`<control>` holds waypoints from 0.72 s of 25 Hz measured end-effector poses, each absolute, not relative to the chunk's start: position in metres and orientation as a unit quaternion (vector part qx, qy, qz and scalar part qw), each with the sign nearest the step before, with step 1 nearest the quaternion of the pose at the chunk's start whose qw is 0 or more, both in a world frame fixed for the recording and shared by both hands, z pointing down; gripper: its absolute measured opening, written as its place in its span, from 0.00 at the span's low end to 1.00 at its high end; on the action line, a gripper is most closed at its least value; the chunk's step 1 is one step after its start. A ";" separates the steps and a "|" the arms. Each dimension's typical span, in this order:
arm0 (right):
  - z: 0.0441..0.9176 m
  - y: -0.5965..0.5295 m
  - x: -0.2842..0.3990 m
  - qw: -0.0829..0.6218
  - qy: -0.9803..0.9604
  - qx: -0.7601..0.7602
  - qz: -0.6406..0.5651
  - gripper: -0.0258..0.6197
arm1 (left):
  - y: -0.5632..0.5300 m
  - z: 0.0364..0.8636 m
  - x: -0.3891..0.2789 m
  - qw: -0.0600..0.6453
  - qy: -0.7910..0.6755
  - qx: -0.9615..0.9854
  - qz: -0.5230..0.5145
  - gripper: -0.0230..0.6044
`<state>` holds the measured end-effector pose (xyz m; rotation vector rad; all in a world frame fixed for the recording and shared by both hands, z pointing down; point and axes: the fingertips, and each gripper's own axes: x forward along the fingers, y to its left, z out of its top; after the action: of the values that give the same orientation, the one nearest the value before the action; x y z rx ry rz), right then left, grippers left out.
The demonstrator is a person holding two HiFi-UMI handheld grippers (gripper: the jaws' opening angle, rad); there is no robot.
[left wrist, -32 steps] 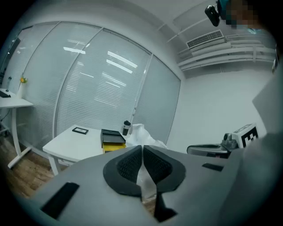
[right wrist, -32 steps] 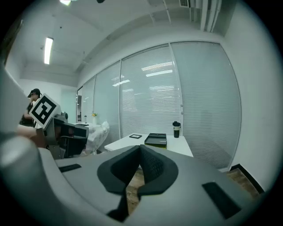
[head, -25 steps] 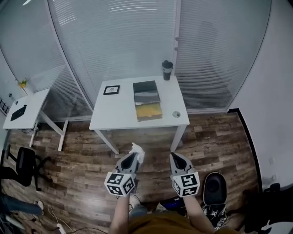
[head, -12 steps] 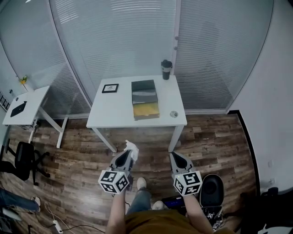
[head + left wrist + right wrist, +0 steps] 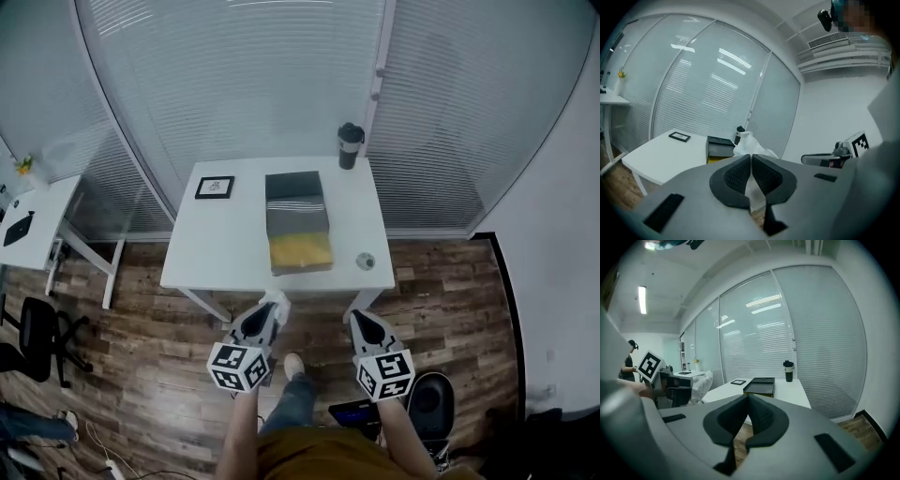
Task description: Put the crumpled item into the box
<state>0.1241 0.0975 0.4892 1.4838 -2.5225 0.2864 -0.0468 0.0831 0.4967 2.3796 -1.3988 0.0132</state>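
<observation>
My left gripper (image 5: 270,309) is shut on a crumpled white item (image 5: 277,300), which sticks out past the jaw tips (image 5: 751,144) in the left gripper view. It hangs just short of the near edge of the white table (image 5: 225,244). The open box (image 5: 299,223), dark with a yellow inside, lies on the table's middle; it also shows as a low box (image 5: 717,146) beyond the crumpled item and as a dark box (image 5: 760,386) ahead of the right gripper. My right gripper (image 5: 361,322) is shut and holds nothing, its jaws pressed together (image 5: 747,398).
A dark cup (image 5: 350,146) stands at the table's far right corner, a small framed picture (image 5: 215,187) at far left, a small round object (image 5: 366,262) near the right front. Glass walls with blinds stand behind. A second desk (image 5: 28,225) and office chair (image 5: 37,337) are at left.
The table has come nearer in the head view as the person stepped forward. The left gripper with the crumpled item now reaches the table's near edge.
</observation>
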 end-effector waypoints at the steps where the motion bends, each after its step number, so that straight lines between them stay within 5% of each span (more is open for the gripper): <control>1: 0.491 0.079 0.121 0.105 -0.853 0.502 0.099 0.06 | 0.064 0.498 -0.049 0.193 -0.495 0.847 0.007 0.09; 18: 0.499 -0.105 0.090 0.135 -0.828 0.534 0.111 0.06 | -0.122 0.522 -0.070 0.221 -0.439 0.870 0.035 0.09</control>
<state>0.0898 -0.1047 0.4993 1.5462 -2.3979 0.3222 -0.0702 -0.1216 0.5217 2.4048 -1.2148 0.0971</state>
